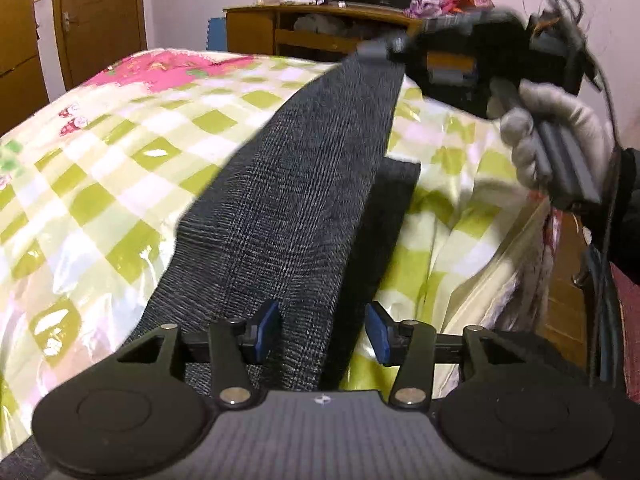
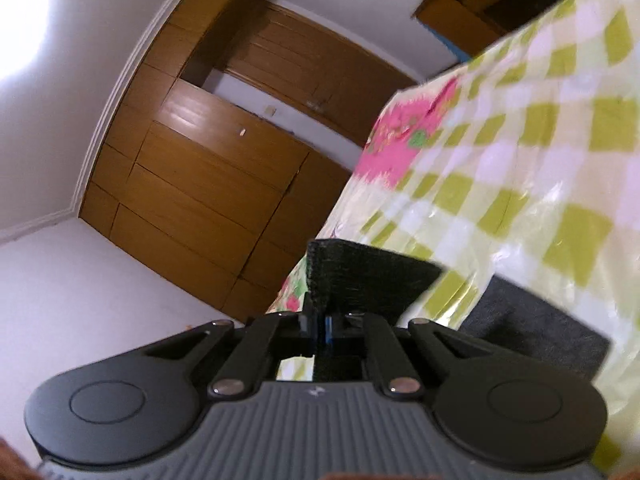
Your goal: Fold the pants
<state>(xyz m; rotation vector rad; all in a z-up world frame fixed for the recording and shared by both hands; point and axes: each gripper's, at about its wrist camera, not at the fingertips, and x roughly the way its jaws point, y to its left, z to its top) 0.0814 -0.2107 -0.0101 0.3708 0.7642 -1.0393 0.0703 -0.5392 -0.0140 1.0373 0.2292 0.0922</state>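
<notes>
Between the blue pads of the left gripper (image 1: 326, 334), at six o'clock in the left wrist view, a raised strip of the dark grey pants (image 1: 288, 216) is seen to pass; the jaws are held partly apart and the pads are not pressed on the cloth, though the left pad lies just beside it. From that point the strip is stretched upward toward one o'clock, where its far end is clamped in the right gripper (image 1: 378, 50), which is carried by a white-gloved hand (image 1: 556, 136) at three o'clock. In the right wrist view the right gripper (image 2: 320, 326) is shown fully closed on a fold of the pants (image 2: 360, 276), whose edge is stood up just above the pads at twelve o'clock of the jaws. A second part of the pants is laid flat on the bedspread (image 1: 100, 152), checked in green and white with pink patches, at four o'clock of the right gripper. Beyond the bed, a wooden wardrobe (image 2: 208, 168) is seen at ten o'clock in the right wrist view, and a wooden desk (image 1: 288, 24) with bright cloths heaped on it is seen at twelve o'clock in the left wrist view.
</notes>
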